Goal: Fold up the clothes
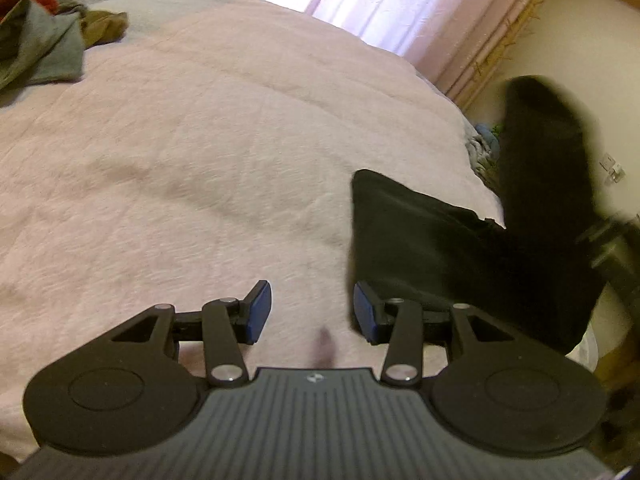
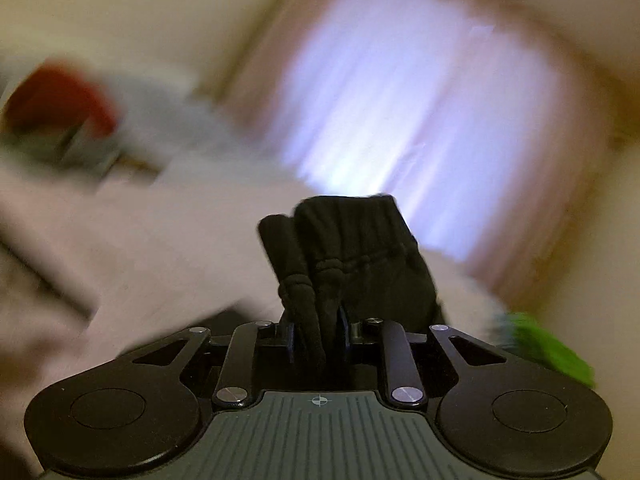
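A black garment (image 1: pixel 460 248) hangs over the right side of the pink bedspread (image 1: pixel 200 140), one part lifted and blurred with motion. In the right wrist view its gathered elastic waistband (image 2: pixel 348 248) stands up between the fingers, and my right gripper (image 2: pixel 318 340) is shut on it. My left gripper (image 1: pixel 312 312) is open just above the bedspread, with nothing between its blue pads (image 1: pixel 258 308); its right finger sits at the garment's near left edge.
A pile of grey, olive and red clothes (image 1: pixel 44 36) lies at the bed's far left. Bright pink curtains (image 1: pixel 380 4) hang behind the bed. Beyond the right edge are a cream wall and some green and blue items (image 1: pixel 486 144). The right wrist view is heavily blurred.
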`<state>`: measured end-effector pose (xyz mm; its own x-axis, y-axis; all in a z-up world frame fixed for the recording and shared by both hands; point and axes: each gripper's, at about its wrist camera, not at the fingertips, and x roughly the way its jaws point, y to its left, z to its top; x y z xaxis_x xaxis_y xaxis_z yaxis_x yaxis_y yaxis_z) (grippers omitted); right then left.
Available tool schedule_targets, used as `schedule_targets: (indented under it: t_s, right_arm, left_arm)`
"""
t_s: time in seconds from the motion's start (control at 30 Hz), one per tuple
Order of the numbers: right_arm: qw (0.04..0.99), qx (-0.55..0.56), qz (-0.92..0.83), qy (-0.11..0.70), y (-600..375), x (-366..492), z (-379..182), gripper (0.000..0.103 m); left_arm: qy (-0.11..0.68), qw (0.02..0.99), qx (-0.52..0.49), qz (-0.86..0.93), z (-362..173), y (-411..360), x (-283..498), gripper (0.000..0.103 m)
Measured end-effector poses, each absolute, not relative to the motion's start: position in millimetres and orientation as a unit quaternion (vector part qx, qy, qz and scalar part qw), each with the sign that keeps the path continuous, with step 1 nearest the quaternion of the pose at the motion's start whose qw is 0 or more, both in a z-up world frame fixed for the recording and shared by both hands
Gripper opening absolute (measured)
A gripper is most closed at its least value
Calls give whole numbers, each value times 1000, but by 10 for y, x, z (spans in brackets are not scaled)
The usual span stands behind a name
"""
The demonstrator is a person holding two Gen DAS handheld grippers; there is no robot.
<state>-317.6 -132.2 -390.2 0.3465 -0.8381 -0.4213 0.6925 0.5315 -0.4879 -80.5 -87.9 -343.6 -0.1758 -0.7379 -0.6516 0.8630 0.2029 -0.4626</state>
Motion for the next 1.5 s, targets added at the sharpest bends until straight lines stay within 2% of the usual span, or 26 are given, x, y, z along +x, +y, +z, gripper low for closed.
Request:
schedule_targets:
  t_s: [0.1, 0.17, 0.4, 0.53, 0.6, 0.63, 0.7, 0.77, 0.83, 0.93, 1.0, 1.13, 1.3, 1.33, 1.4, 1.5]
  right_arm:
    - [813, -153, -417, 378, -1229, -2698, -4300, 19]
    - [808, -175, -418, 378, -1199, -2646, -4485, 19]
    - [828, -181, -427, 317, -1116, -2590, -4056, 18]
    - [818, -186, -393, 376, -1192, -2350, -4424, 18]
    - [810, -204, -398, 380, -1172, -2348, -4580, 20]
    - [807, -210, -398, 383, -1164, -2343, -4631, 26]
    - [803, -206, -401, 389, -1177, -2323, -4629, 29]
    - [798, -200, -413, 391, -1176, -2364, -4609, 46]
    - [800, -185, -424, 382, -1116, -2520, -4548, 68]
    - [825, -123, -429, 346, -1082, -2718, -4355, 81]
    - [839, -89, -433, 318, -1037, -2851, -4211, 86]
    - [840, -43, -466, 274, -898, -3112, -3940, 86]
    - [809, 156, -541, 171, -1019, -3879, -3760, 84]
    - [797, 205, -551, 141, -1063, -4082, -3760, 74]
    - [769, 314, -553, 68, -1086, -4524, -3802, 62]
    - [713, 469, -519, -48, -1107, -5084, -4033, 62]
  left_arm:
    - [451, 637, 66, -622, -3475, -827, -705, 39]
    - [454, 638, 64, -618, -3490, -784, -649, 40]
    - [464, 643, 59, -606, -3579, -770, -523, 40]
    - [465, 642, 60, -606, -3557, -767, -537, 40]
    - [466, 642, 58, -606, -3551, -744, -531, 40]
    - [467, 642, 58, -605, -3553, -735, -528, 40]
    - [470, 642, 56, -603, -3557, -721, -525, 40]
    - [470, 641, 50, -605, -3537, -718, -529, 40]
    - [473, 632, 39, -613, -3495, -724, -543, 40]
    - [480, 614, 15, -626, -3438, -771, -589, 41]
    - [486, 600, -2, -635, -3401, -810, -633, 45]
    - [507, 570, -34, -646, -3372, -900, -741, 51]
    - [530, 559, -50, -636, -3421, -959, -826, 51]
    - [532, 559, -52, -634, -3429, -963, -836, 51]
    - [537, 558, -57, -630, -3449, -974, -853, 52]
    - [548, 554, -73, -623, -3498, -994, -860, 53]
